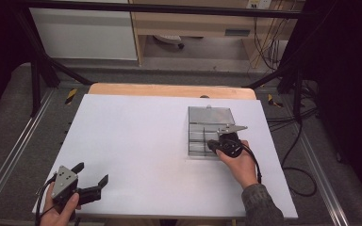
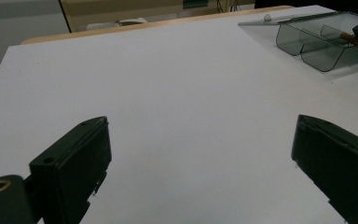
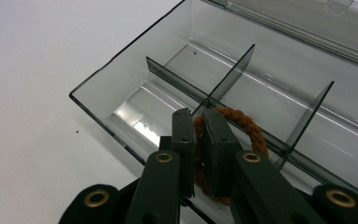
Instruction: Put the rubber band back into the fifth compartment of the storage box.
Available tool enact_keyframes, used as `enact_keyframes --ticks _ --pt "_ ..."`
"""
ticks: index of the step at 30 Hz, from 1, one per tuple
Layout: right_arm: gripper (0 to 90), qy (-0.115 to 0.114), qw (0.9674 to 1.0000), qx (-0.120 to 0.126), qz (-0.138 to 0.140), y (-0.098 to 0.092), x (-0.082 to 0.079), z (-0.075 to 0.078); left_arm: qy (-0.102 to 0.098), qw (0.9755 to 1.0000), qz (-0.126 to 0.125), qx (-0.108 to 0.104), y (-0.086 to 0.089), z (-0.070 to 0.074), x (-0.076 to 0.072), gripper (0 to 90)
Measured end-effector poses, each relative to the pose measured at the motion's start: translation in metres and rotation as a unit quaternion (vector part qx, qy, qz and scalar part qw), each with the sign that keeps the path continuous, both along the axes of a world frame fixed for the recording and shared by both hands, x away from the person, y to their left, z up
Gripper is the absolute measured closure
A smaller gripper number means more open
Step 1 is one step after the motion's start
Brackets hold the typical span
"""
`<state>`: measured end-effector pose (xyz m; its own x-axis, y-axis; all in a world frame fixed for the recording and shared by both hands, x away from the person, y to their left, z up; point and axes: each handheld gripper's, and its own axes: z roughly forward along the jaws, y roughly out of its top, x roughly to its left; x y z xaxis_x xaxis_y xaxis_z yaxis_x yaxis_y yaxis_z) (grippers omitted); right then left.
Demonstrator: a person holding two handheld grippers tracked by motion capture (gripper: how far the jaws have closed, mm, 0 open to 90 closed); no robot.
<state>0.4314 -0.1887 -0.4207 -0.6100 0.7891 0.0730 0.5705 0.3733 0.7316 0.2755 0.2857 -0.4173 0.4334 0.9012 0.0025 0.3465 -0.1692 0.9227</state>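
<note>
**Right tongs clamp brown ring over divided clear box**

The right gripper (image 3: 196, 140) held a brown fabric ring (image 3: 242, 126) pinched between its nearly closed jaws, the ring standing on edge above a compartment of the clear divided box (image 1: 209, 115). Just ahead of the jaw tips, one long divider (image 3: 177, 84) crossed two shorter ones, so the ring hung directly over a junction of partitions rather than over bare floor. The box's near wall (image 3: 98, 119) lay just left of and below the jaws; its opened lid (image 1: 210, 113) lay flat beyond them, on the far side. The right hand (image 1: 238, 162) reached in from the box's near edge.

Well apart, near the white table's (image 1: 136, 136) front left corner, the left gripper (image 1: 92, 174) sat in the left hand (image 1: 59, 212) with its jaws spread wide and nothing between them. Ahead of those jaws stretched a broad run of bare white surface, reaching to the box off to their far right and to the wooden strip (image 1: 169, 89) at the table's back edge.
</note>
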Motion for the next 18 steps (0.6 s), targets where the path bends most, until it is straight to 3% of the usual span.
enact_keyframes --ticks 18 --pt "83.6 0.002 1.0 -0.003 -0.002 0.0011 -0.0002 -0.002 0.0 1.0 0.0 0.0 -0.0002 0.0 0.0001 4.9"
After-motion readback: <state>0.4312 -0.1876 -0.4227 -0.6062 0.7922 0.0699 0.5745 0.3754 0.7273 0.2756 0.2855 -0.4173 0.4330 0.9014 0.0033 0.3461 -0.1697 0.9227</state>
